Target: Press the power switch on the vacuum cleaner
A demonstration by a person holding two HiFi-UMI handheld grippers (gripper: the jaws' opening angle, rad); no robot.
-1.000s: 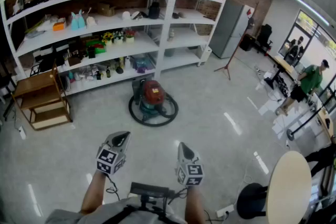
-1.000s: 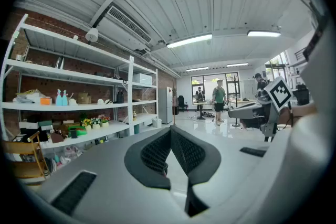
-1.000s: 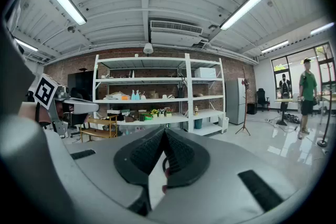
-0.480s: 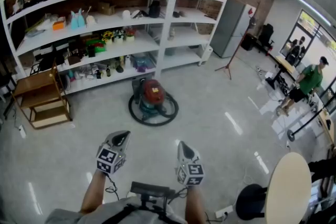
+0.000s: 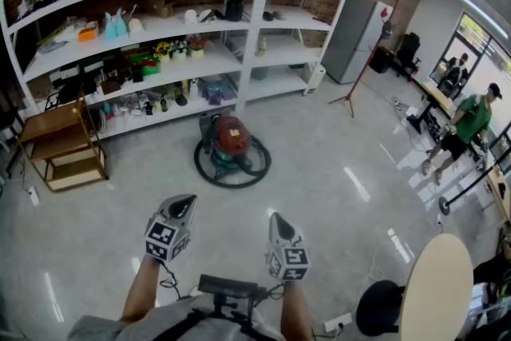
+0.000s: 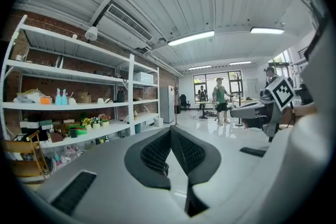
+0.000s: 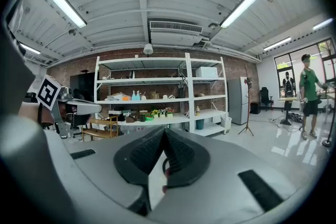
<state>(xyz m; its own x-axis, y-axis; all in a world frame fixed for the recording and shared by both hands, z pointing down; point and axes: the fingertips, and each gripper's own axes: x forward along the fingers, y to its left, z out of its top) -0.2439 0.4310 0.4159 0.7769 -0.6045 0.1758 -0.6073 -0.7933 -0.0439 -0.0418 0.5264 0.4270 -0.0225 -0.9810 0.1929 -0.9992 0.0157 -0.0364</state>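
Note:
The vacuum cleaner (image 5: 230,141), a red-topped canister with a dark hose coiled round its base, stands on the floor in front of the shelving in the head view. Its power switch is too small to make out. My left gripper (image 5: 185,208) and right gripper (image 5: 277,224) hover side by side near the bottom of that view, well short of the vacuum. Both are shut with nothing between the jaws. In the left gripper view the left gripper (image 6: 170,130) has its tips meeting. The right gripper (image 7: 164,131) looks the same in its own view; a sliver of red vacuum shows behind its jaws.
White shelving (image 5: 255,36) full of small items runs along the brick wall behind the vacuum. A wooden rack (image 5: 60,148) stands at left. A round table (image 5: 437,291) and black stool (image 5: 383,307) sit at right. A person in green (image 5: 465,124) stands far right, beside a tripod (image 5: 355,84).
The head view has shifted slightly, so the shelves and vacuum sit a little lower-left. Both grippers keep their places and stay shut. The person in green has stepped a little.

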